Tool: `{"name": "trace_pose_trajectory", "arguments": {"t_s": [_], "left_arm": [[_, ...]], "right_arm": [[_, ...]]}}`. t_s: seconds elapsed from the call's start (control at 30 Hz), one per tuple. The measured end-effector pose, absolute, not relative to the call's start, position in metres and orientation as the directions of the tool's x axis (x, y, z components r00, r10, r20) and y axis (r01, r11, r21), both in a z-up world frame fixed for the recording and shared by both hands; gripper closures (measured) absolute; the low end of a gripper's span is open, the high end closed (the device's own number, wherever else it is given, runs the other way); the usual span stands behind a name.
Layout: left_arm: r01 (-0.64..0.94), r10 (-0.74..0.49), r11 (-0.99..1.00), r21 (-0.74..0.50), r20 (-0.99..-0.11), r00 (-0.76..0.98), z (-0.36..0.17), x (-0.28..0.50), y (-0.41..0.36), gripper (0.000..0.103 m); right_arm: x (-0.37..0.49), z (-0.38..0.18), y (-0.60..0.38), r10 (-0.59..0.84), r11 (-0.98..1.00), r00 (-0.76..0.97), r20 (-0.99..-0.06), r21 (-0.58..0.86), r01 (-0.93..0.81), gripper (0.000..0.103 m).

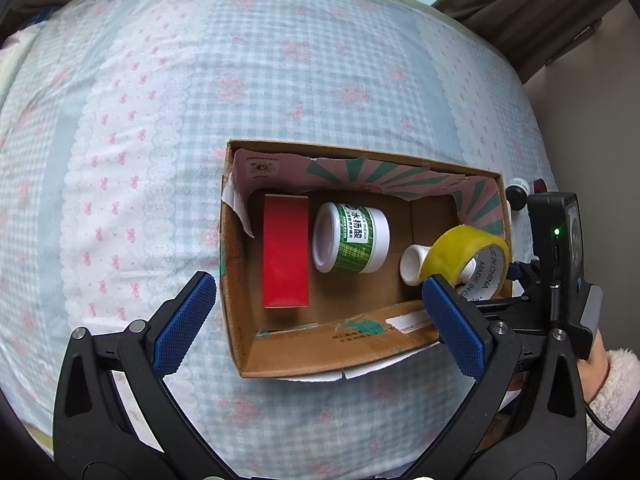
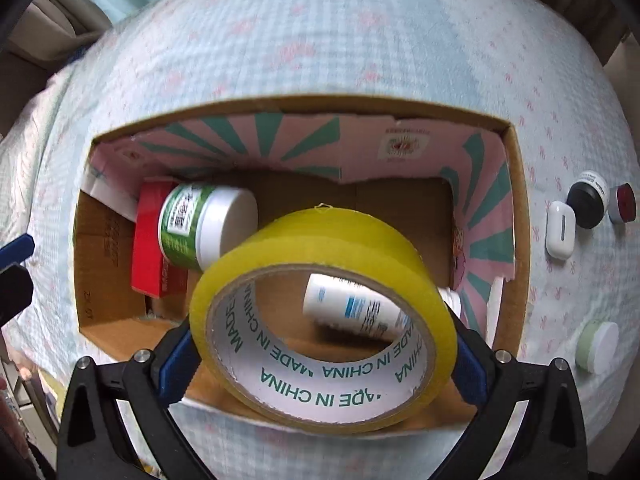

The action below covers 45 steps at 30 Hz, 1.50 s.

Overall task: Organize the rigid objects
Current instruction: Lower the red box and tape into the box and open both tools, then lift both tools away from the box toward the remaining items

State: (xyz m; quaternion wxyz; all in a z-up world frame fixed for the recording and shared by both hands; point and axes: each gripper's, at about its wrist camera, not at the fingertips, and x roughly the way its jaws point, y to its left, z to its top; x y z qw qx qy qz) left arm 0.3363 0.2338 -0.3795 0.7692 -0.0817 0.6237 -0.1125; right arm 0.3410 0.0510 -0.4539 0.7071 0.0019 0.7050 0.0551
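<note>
An open cardboard box [image 1: 240, 320] [image 2: 516, 184] lies on the bed. Inside are a red box [image 1: 285, 252] [image 2: 150, 240], a green-labelled white jar [image 1: 352, 238] [image 2: 200, 226] on its side and a white bottle [image 1: 412, 264] [image 2: 352, 306]. My right gripper [image 2: 320, 348] is shut on a yellow tape roll [image 2: 320, 264] [image 1: 468, 256] and holds it over the box's right end. My left gripper [image 1: 316, 312] is open and empty, its fingers astride the box's near wall.
On the checked bedsheet [image 1: 280, 80] right of the box lie a white earbud case [image 2: 560, 230], a black-capped bottle [image 2: 588, 200], a small red-capped item [image 2: 624, 202] and a pale green jar [image 2: 598, 346].
</note>
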Motion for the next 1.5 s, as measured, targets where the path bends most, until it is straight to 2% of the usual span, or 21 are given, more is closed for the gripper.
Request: {"name": "trace_pose_trajectory", "arguments": {"t_s": [0.07,0.13,0.17,0.23,0.3,0.4,0.5,0.8,1.2,1.5], "left_arm": [[0.062,-0.273,0.962,-0.265,-0.942,0.197,-0.382,0.335,0.234,0.000],[0.050,-0.273,0.962,-0.269,-0.941,0.198,-0.385,0.332,0.236,0.000],[0.044,-0.277,0.961,-0.274,-0.941,0.194,-0.386,0.332,0.236,0.000],[0.045,-0.276,0.961,-0.273,-0.941,0.195,-0.387,0.330,0.236,0.000],[0.040,-0.281,0.959,-0.279,-0.936,0.210,-0.387,0.329,0.237,0.000],[0.017,-0.293,0.955,-0.295,-0.935,0.199,-0.393,0.328,0.237,0.000],[0.009,-0.289,0.956,-0.293,-0.937,0.198,-0.394,0.325,0.236,0.000],[0.025,-0.281,0.958,-0.285,-0.923,0.263,-0.358,0.313,0.240,0.000],[0.105,-0.248,0.969,-0.225,-0.854,0.457,-0.244,0.251,0.233,0.000],[0.207,-0.324,0.945,-0.252,-0.797,0.509,-0.189,0.210,0.183,0.000]], "right_arm": [[0.341,-0.449,0.040,0.140,0.990,0.072,-0.988,0.140,0.004,0.000],[0.341,-0.447,0.033,0.141,0.989,0.060,-0.988,0.143,0.043,0.000],[0.339,-0.445,0.029,0.168,0.984,0.128,-0.977,0.175,0.043,0.000],[0.338,-0.444,0.027,0.126,0.992,0.052,-0.991,0.127,0.018,0.000],[0.331,-0.424,0.021,0.169,0.985,0.275,-0.946,0.174,-0.005,0.000],[0.326,-0.441,0.022,0.169,0.986,0.155,-0.973,0.166,-0.032,0.000],[0.324,-0.438,0.020,0.205,0.978,0.165,-0.965,0.208,0.001,0.000],[0.308,-0.416,0.039,0.202,0.979,0.204,-0.958,0.200,-0.027,0.000],[0.257,-0.284,0.031,0.155,0.988,0.362,-0.919,0.142,-0.062,0.000],[0.195,-0.195,-0.025,-0.018,0.999,0.495,-0.869,0.008,0.050,0.000]]}}
